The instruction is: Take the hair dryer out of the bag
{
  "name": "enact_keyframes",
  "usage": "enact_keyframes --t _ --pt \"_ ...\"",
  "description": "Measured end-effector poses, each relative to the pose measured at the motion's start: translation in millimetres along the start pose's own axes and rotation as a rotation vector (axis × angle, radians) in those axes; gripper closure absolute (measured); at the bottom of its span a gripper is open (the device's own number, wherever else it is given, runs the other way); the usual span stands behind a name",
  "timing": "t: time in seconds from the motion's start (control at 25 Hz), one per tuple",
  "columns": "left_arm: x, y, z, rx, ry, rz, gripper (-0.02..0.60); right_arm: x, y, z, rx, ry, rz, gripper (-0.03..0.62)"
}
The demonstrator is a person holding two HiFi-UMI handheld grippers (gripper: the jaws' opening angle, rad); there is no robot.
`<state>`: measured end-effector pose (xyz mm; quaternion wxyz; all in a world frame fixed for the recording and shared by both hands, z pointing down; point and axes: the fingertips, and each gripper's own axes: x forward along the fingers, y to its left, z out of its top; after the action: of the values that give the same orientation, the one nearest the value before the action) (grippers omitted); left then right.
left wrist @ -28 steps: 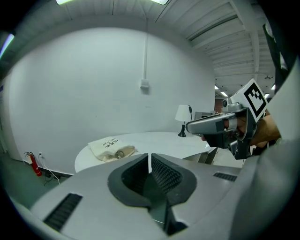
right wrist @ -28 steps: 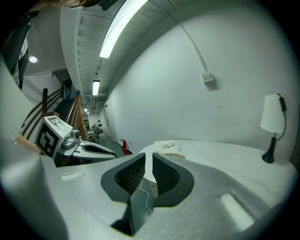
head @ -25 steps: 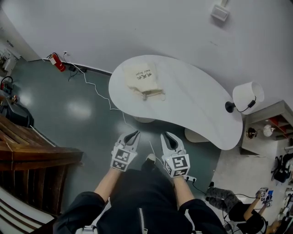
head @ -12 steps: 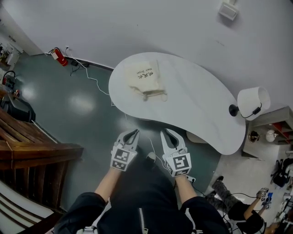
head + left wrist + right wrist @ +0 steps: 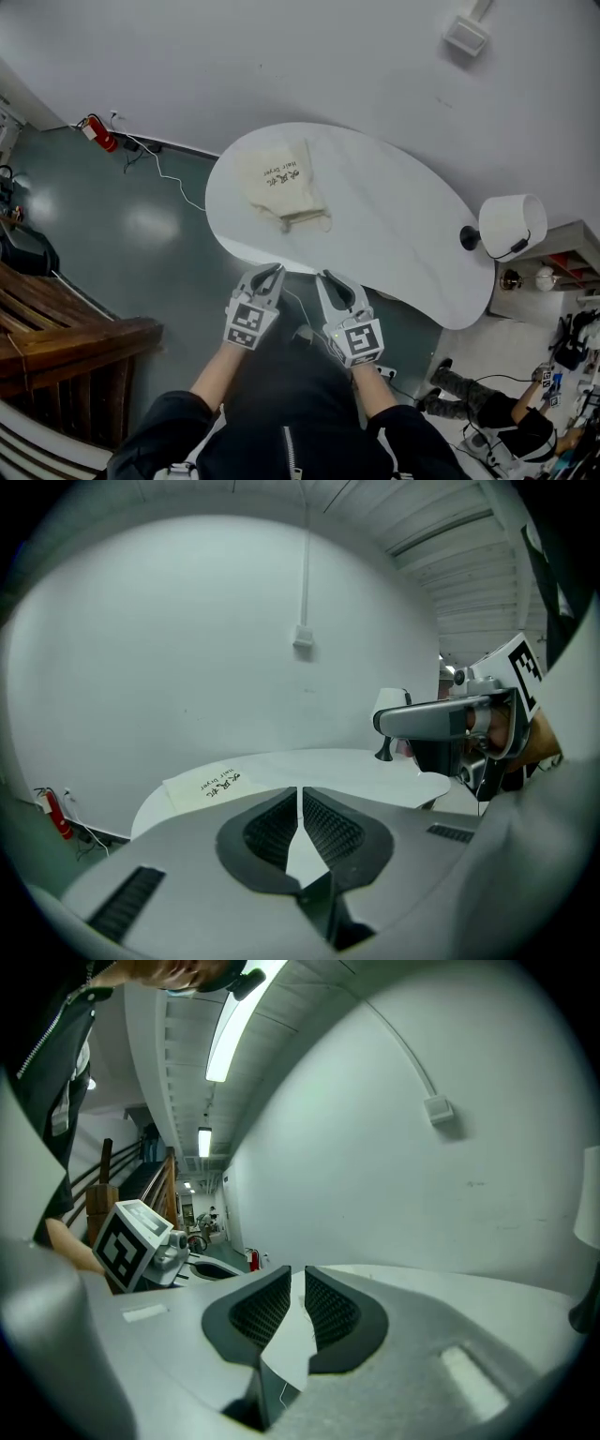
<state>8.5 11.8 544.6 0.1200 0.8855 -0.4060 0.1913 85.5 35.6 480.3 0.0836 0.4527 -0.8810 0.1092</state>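
Note:
A cream drawstring bag point(image 5: 284, 180) with dark print lies flat on the far left part of the white curved table point(image 5: 394, 225); it also shows as a pale sheet in the left gripper view point(image 5: 208, 785). No hair dryer shows; the bag hides whatever is inside it. Both grippers hang side by side at the table's near edge, short of the bag. My left gripper point(image 5: 273, 272) point(image 5: 300, 793) is shut and empty. So is my right gripper point(image 5: 324, 278) point(image 5: 297, 1279). Each one shows in the other's view, the right gripper point(image 5: 459, 719) and the left gripper's marker cube point(image 5: 131, 1241).
A white-shaded lamp point(image 5: 507, 225) on a black stem stands at the table's right end. A red fire extinguisher point(image 5: 95, 132) and a cable lie by the far wall. Wooden slats point(image 5: 66, 328) are at the left. A person point(image 5: 506, 422) sits on the floor at lower right.
Both grippers have moved forward to the table's near edge, still shut. The table and bag now sit closer and slightly further left in the head view.

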Motion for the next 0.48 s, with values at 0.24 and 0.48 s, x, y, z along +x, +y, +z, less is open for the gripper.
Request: enact_keyframes --t 0.24,0.48 --pt "36.5 39.6 15.0 0.005 0.011 -0.053 0.568 48.1 -8.1 24.4 -0.021 -0.047 0.013 0.557" --pt "65.0 71.6 28.6 0.011 0.010 -0.099 0.568 82.4 -22.5 37.4 -0.018 -0.054 -0.014 0.557"
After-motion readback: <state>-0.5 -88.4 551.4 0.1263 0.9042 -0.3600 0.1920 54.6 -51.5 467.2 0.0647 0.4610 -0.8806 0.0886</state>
